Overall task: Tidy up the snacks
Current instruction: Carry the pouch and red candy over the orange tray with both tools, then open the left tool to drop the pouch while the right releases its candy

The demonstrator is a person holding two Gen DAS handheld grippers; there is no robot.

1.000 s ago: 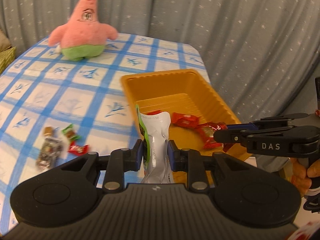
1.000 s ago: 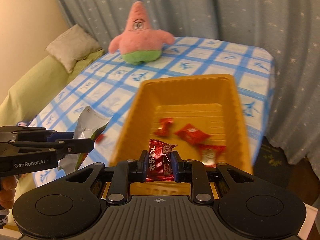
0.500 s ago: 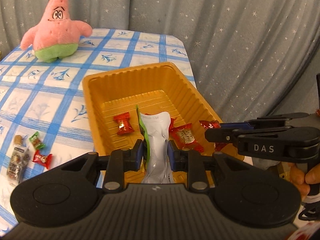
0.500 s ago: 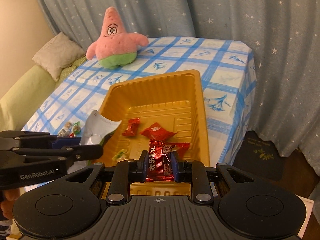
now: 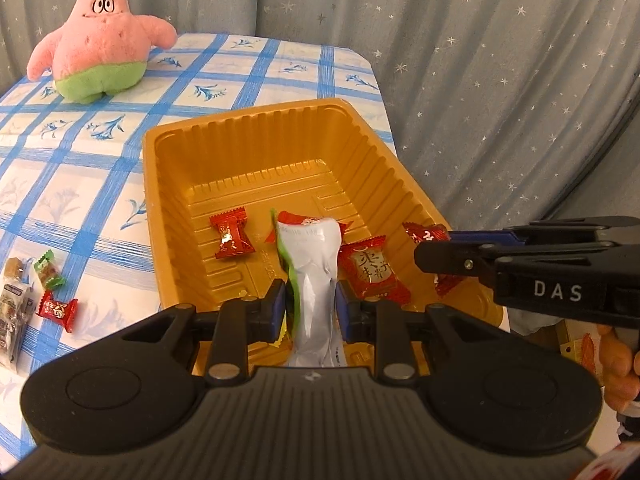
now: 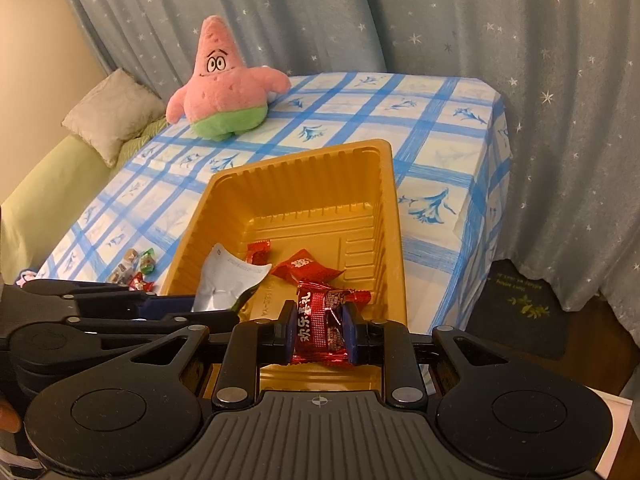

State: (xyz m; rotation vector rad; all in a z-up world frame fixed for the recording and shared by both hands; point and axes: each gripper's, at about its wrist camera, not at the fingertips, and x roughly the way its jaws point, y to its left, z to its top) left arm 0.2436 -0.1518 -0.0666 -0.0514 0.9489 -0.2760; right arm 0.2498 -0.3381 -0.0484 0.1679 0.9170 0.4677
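Note:
My left gripper (image 5: 310, 304) is shut on a silver and green snack pouch (image 5: 314, 276), held over the near end of the orange tray (image 5: 256, 148). My right gripper (image 6: 319, 330) is shut on a red candy packet (image 6: 320, 326), also over the tray's (image 6: 304, 172) near end. Red wrapped candies (image 5: 232, 238) lie on the tray floor. The right gripper shows in the left wrist view (image 5: 424, 258). The pouch shows in the right wrist view (image 6: 224, 280), as does the left gripper (image 6: 188, 308).
Several loose candies (image 5: 54, 306) lie on the blue-checked tablecloth (image 5: 80, 152) left of the tray. A pink starfish plush (image 5: 102, 36) sits at the far left of the table. A curtain (image 5: 480, 60) hangs behind the table. A cushion (image 6: 112, 118) lies on a green sofa at left.
Both grippers have moved forward over the tray, each keeping its snack. The tray and its candies now sit closer and more centred in both views.

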